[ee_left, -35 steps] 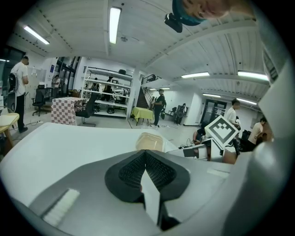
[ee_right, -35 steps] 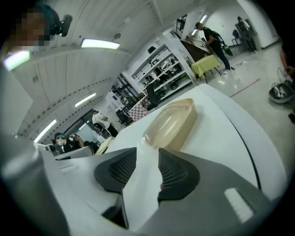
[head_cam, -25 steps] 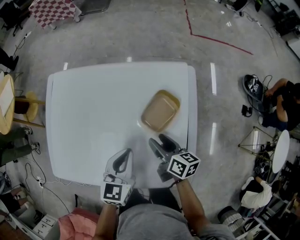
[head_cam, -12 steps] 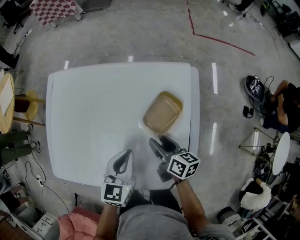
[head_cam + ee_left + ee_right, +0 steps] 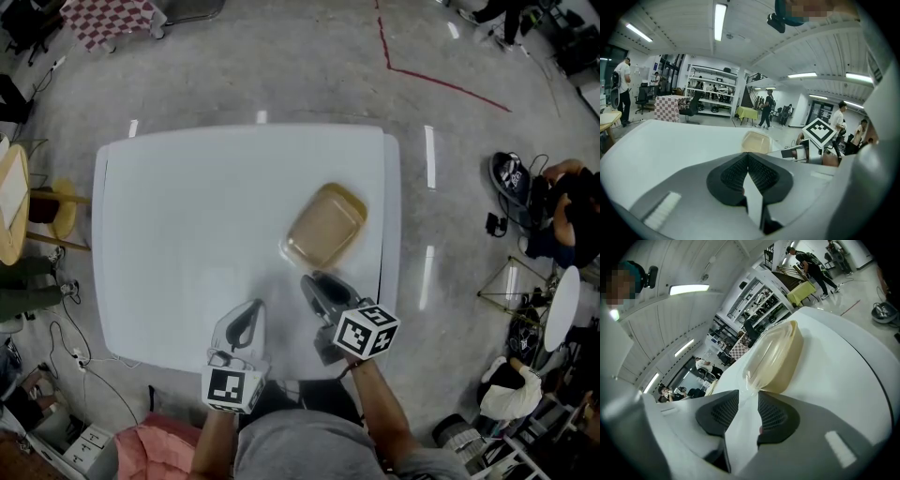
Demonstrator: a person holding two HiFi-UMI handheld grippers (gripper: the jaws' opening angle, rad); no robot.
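While the left gripper (image 5: 249,309) hangs over the near edge of the worktop (image 5: 187,216), jaws pressed together at the tips with nothing between them, the right gripper (image 5: 321,284) does the work. It is nosed up to the near corner of the box (image 5: 323,228), a tan tub under a clear lid. In the right gripper view its jaws stand a narrow way apart and the box (image 5: 776,357) has its lid's corner lip right at their mouth. I cannot tell whether the lip is touching a pad or just short of it. To my eye this is the approach to a grip, not yet a hold. Closing on that thin lip would call for a small push forward and a level, centred squeeze, since the lip looks flimsy. The box lies toward the worktop's right side, near that edge, so there is little margin for sliding it that way. The broad bare stretch to the left and the far half give plenty of room.
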